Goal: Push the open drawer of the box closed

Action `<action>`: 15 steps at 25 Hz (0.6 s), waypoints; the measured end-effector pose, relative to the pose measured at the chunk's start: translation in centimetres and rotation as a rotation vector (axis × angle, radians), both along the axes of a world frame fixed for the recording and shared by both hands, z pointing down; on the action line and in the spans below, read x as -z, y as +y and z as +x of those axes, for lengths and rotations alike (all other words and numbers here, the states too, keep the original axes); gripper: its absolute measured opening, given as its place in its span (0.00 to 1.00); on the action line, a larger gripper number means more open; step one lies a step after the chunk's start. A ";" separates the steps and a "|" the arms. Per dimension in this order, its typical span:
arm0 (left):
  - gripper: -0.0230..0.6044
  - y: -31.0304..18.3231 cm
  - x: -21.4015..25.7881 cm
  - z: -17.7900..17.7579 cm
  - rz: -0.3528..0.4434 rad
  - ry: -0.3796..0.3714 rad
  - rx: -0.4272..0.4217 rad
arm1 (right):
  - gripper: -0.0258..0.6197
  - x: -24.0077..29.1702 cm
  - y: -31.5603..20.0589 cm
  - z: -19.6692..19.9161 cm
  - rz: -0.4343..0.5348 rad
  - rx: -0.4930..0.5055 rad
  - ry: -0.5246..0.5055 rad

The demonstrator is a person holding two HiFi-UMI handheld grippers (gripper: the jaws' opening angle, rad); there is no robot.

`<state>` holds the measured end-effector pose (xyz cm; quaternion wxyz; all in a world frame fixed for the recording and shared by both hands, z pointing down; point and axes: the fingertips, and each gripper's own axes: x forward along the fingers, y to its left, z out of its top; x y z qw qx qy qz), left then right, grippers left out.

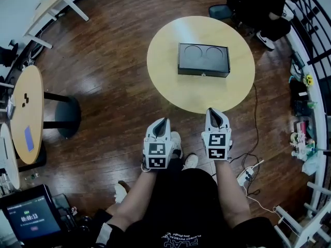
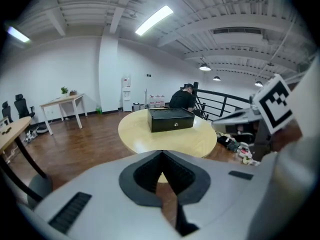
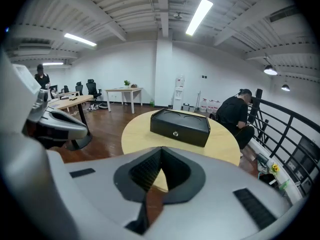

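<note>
Black rectangular box (image 1: pixel 204 59) w/ two round recesses in its lid sits near the middle of the round light-wood table (image 1: pixel 176 89), a bit toward the far edge. Its front, w/ a small silver knob (image 1: pixel 203 75), faces the near edge. From the gripper views the drawer front looks flush w/ the box (image 2: pixel 170 119) (image 3: pixel 180 126); no gap can be made out.

Left claw (image 1: pixel 161 122) is closed, tips meeting, nothing btwn them; it is held off the table, short of the near edge, above the dark wood floor (image 1: pixel 114 76). In its own view the left claw (image 2: pixel 162 154) points at the table (image 2: pixel 145 139), box well ahead.

Right claw (image 1: pixel 213 111) is also closed and empty, beside the left one, its tip just at the near edge in the head view. The right claw (image 3: pixel 160 150) aims at the box front and knob (image 3: pixel 175 133). Neither claw touches box or table.

Past the far edge, a person in black (image 1: pixel 258 4) is crouched by the black railing (image 1: pixel 315 19).
</note>
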<state>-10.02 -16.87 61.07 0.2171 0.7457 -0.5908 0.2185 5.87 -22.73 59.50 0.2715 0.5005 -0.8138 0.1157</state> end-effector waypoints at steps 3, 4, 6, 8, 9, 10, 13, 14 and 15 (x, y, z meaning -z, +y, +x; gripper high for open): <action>0.04 2.0 0.5 0.7 -0.023 0.073 0.052 | 0.05 -0.2 3.7 1.1 0.000 0.002 -0.019; 0.04 2.6 0.7 1.0 -0.022 0.077 0.059 | 0.05 -0.1 4.8 1.4 0.000 0.006 -0.027; 0.04 3.8 1.3 1.9 -0.010 0.080 0.062 | 0.05 0.5 6.8 2.0 0.005 0.013 -0.050; 0.04 5.1 1.9 3.4 -0.001 0.098 0.061 | 0.05 1.2 8.9 2.7 0.014 0.025 -0.068; 0.04 5.7 2.2 4.2 0.005 0.101 0.055 | 0.05 1.6 10.0 3.2 0.018 0.032 -0.073; 0.03 6.3 2.6 5.0 0.013 0.097 0.044 | 0.05 1.9 11.0 3.6 0.022 0.038 -0.079; 0.03 7.9 4.0 6.7 0.044 0.076 0.017 | 0.05 2.4 13.2 4.1 0.032 0.056 -0.107; 0.03 8.5 4.5 7.1 0.048 0.078 0.014 | 0.05 2.5 13.9 4.1 0.027 0.058 -0.125; 0.03 9.3 4.8 7.3 0.046 0.088 0.013 | 0.05 2.7 14.5 4.0 0.016 0.057 -0.151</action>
